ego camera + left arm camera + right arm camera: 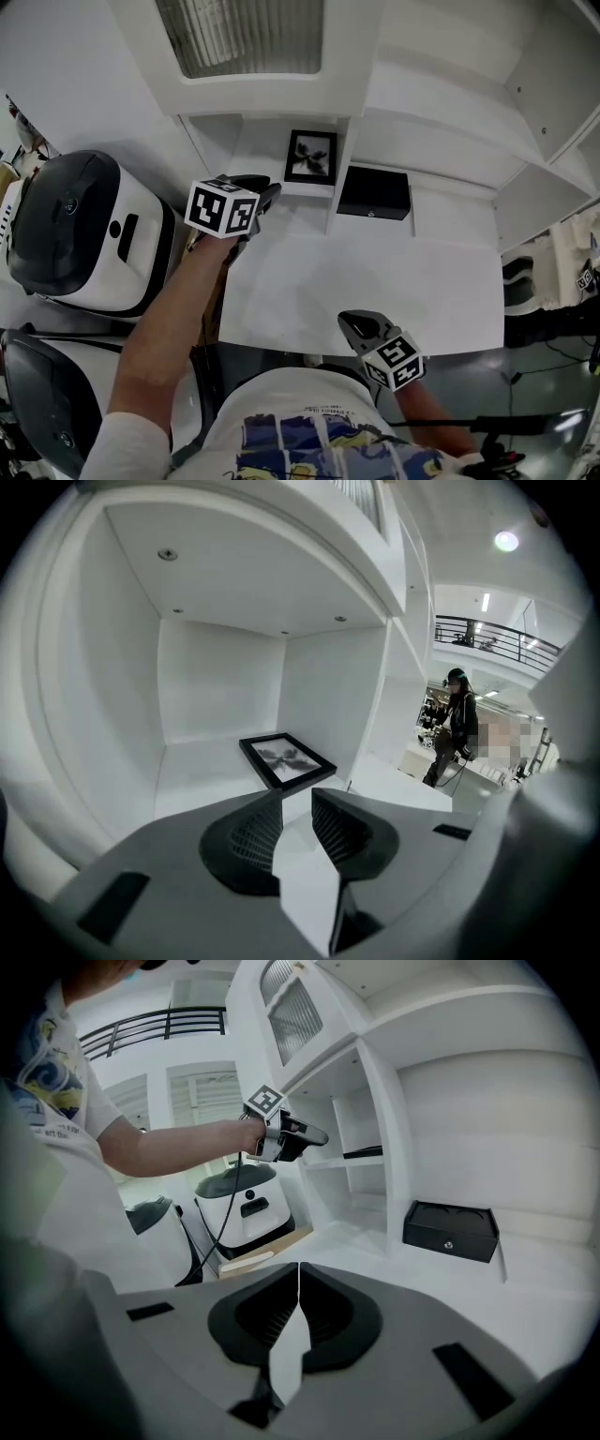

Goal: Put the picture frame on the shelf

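The black picture frame (311, 157) with a dark floral print lies flat on the floor of a white shelf compartment (267, 150); the left gripper view shows the frame (286, 759) just ahead of the jaws. My left gripper (265, 200) hovers in front of that compartment, its jaws apart with nothing between them, a short way back from the frame. My left gripper (297, 799) shows a clear gap. My right gripper (354, 328) rests low over the table's front edge, jaws together and empty; the right gripper view shows the right gripper (298, 1274) closed.
A black box (374, 192) sits in the neighbouring compartment, right of a white divider (339, 178). The white tabletop (375, 291) stretches between both grippers. Two white-and-black machines (80, 230) stand on the floor at left. A person (455, 726) stands far off.
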Demonstrator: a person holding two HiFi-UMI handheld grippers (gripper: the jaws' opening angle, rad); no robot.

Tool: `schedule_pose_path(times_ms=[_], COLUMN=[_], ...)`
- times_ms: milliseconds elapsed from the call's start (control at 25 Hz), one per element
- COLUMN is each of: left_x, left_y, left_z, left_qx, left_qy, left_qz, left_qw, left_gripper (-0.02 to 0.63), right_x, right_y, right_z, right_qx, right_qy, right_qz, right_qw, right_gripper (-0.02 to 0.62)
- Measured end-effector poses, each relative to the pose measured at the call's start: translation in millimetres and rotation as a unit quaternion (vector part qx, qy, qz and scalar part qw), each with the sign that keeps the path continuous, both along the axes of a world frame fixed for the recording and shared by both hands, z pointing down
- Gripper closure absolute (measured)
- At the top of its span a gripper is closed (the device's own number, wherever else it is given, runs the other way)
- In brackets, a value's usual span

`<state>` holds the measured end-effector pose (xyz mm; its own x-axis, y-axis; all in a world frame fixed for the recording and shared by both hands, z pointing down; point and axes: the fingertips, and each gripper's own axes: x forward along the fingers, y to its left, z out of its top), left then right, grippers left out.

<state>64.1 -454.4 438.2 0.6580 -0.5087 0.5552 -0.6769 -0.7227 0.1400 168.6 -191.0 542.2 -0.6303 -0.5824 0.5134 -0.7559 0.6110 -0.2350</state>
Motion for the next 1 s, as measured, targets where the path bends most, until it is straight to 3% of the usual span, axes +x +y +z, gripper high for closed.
schedule_pose_path(times_ms=[400, 680, 1000], left_x=[-47, -76, -121], left_y=[105, 193, 281], left_z=[-4, -1, 2], left_qx=[0.016, 0.017, 0.033], left_qy=[0.029, 0.066, 0.065], left_qz=[0.06, 0.104, 0.148], left_qw=[0.9976, 0.9923, 0.9864], left_gripper=[0.591, 0.594, 0.594], right_x=[-55, -94, -140], right_y=[19, 45, 78], right_z=[-10, -17, -26], right_qx=[0.016, 0.024, 0.032], right_qy=[0.019, 0.026, 0.029], right_qz=[0.01, 0.017, 0.02], right_qw=[1.0, 0.999, 0.999], right_gripper=[0.568, 0.568, 0.568])
